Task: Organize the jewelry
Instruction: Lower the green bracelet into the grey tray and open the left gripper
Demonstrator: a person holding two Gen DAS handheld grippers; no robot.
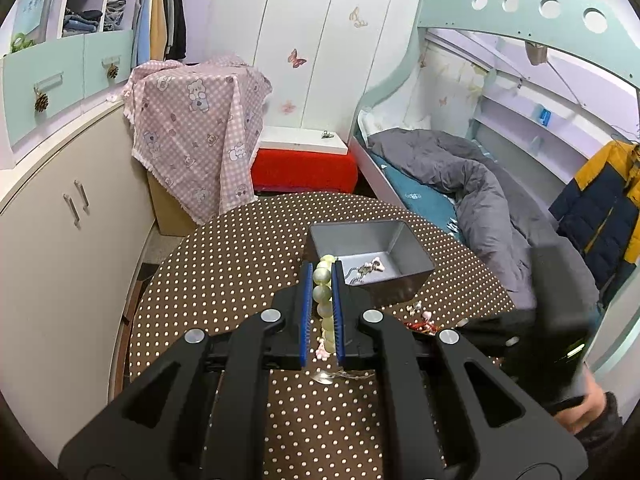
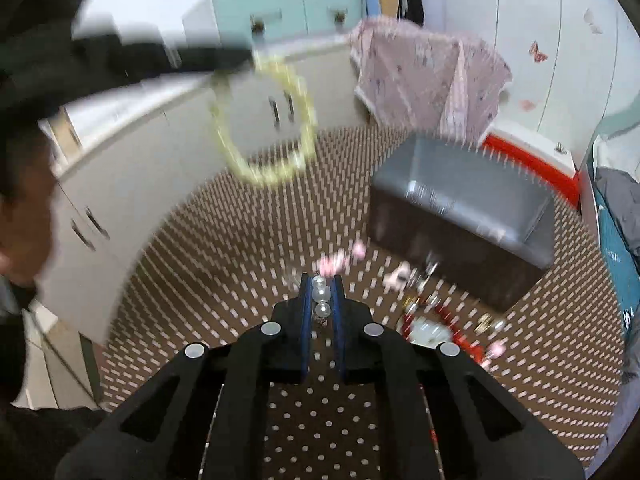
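- Pale green beads of a bracelet (image 1: 322,280) are clamped between the left tongs (image 1: 321,270), the loop hanging just before the near rim of the grey box (image 1: 404,240).
- Clear beads (image 2: 321,296) are gripped in the right tongs (image 2: 321,280), nearer the table's (image 2: 200,260) front edge.
- The box lies ahead of both; the left is judged nearer.
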